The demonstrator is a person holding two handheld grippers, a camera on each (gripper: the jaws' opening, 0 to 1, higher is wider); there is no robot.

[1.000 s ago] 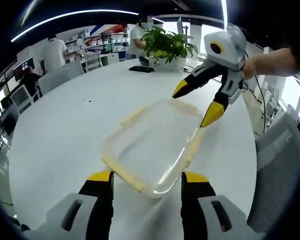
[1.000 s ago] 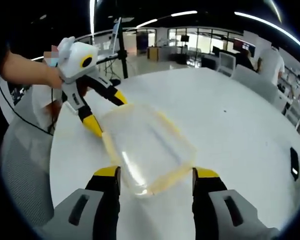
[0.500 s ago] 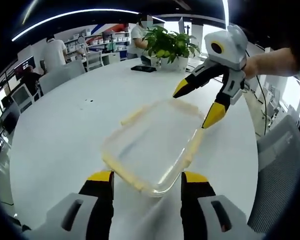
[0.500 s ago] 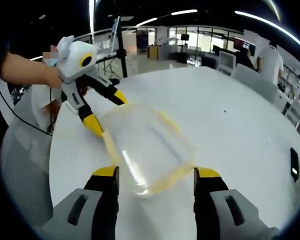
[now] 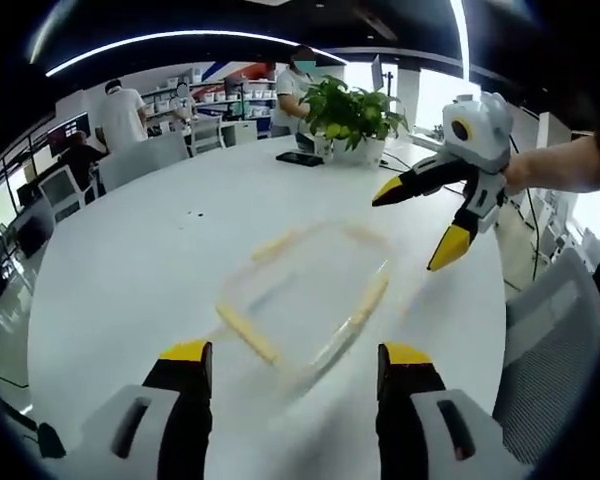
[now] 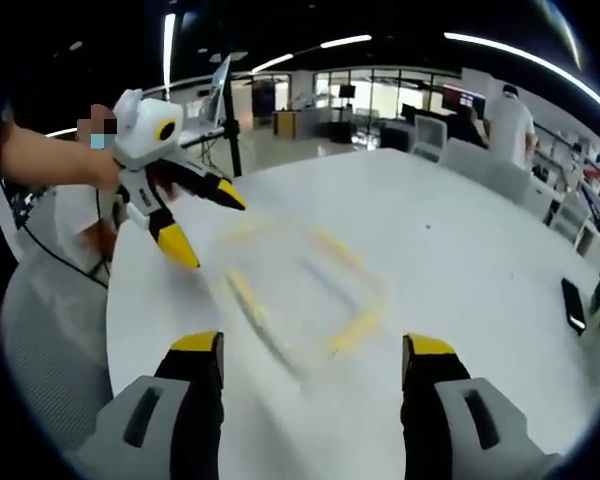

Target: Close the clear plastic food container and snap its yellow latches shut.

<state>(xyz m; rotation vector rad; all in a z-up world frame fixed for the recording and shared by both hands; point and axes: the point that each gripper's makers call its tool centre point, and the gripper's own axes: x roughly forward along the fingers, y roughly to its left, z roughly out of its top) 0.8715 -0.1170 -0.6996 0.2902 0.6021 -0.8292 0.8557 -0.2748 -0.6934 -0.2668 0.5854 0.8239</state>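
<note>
Both grippers (image 5: 292, 358) (image 6: 316, 350) have been drawn back, jaws open, from the container (image 5: 305, 292); its latches (image 5: 246, 333) look unsnapped.

The table (image 5: 130, 270) is plain white. On it lies a clear container (image 5: 305, 290) edged with pale yellow latches (image 5: 245, 333), blurred. The left gripper (image 5: 295, 385) has black jaws tipped in yellow on grey bodies; the right gripper (image 6: 315, 375) has the same colours. Near the table's far edge a plant (image 5: 352, 105) shows green leaves in a white pot beside a black phone (image 5: 300, 158). A person (image 5: 123, 112) beyond wears a white shirt.
</note>
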